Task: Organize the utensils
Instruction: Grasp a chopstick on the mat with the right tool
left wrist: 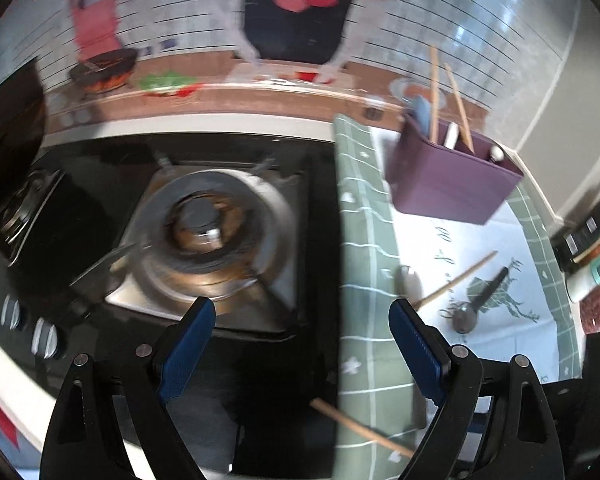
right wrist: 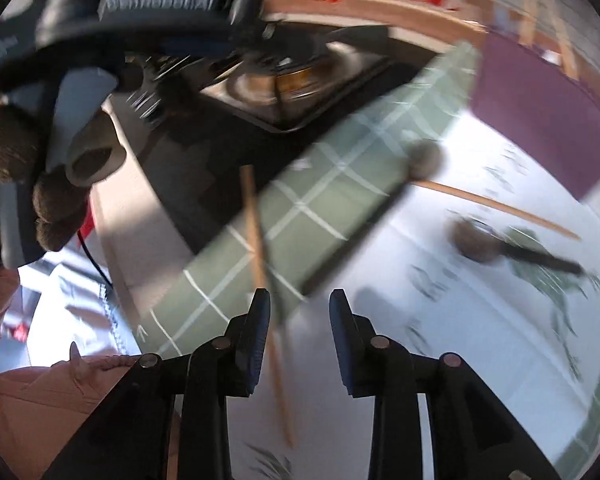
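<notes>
Now right gripper (right wrist: 298,312) parted, gripping nothing; chopstick (right wrist: 260,256) loose at 11 o'clock. Left gripper (left wrist: 302,322) wide, empty. Next: regrasp chopstick, carry to purple holder (right wrist: 540,120).

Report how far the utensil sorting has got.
Done: the purple holder already has chopsticks standing in it. In hand: nothing; the left tongs and the right tongs are both open, a loose chopstick lying between the right pair. Left: that chopstick, a wooden-handled spoon and a black-handled spoon on the cloth.
</notes>
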`<state>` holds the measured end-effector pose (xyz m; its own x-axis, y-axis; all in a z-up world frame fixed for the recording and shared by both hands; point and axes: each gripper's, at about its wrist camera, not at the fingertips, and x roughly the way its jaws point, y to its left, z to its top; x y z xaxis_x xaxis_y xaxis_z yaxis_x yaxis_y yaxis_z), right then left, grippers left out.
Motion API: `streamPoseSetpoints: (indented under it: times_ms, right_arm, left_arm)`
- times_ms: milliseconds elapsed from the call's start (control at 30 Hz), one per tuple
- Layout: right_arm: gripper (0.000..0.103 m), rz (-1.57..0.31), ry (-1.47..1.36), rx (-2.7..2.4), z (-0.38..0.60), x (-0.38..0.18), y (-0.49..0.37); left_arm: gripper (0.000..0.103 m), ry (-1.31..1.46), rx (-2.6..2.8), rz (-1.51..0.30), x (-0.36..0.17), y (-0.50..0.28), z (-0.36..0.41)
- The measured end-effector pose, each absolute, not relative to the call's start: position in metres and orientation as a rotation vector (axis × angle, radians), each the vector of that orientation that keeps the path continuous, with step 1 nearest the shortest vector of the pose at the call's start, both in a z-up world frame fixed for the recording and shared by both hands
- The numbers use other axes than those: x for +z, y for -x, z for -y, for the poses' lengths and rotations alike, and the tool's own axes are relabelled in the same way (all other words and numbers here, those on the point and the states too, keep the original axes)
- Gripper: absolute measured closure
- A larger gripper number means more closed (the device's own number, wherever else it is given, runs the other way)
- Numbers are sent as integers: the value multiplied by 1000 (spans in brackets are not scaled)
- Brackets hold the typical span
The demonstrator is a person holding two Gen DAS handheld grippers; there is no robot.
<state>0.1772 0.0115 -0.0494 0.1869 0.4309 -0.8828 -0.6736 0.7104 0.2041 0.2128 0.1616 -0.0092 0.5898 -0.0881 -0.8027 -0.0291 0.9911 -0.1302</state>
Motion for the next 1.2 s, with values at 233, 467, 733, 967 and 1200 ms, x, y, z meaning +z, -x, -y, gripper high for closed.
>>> streamPoseSetpoints:
  times_ms: [233, 467, 733, 967, 1200]
  right_arm:
    - [74, -1166, 332, 858, -51, -67, -181]
    - [97, -1155, 397, 810, -50, -67, -176]
    - [97, -1111, 162, 658, 48, -21, -190]
    - [97, -1060, -14, 449, 140, -1, -197]
    - [97, -1047, -126, 329, 197, -2, -189]
  left_arm:
    - [14, 185, 40, -926, -6, -193, -191]
    - [14, 212, 10, -930, -7, -195, -185]
    - [14, 147, -141, -979, -16, -212, -130]
    - [36, 113, -324, -1079, -39, -235, -63]
    - [49, 138, -298, -1209, -66, -277, -45]
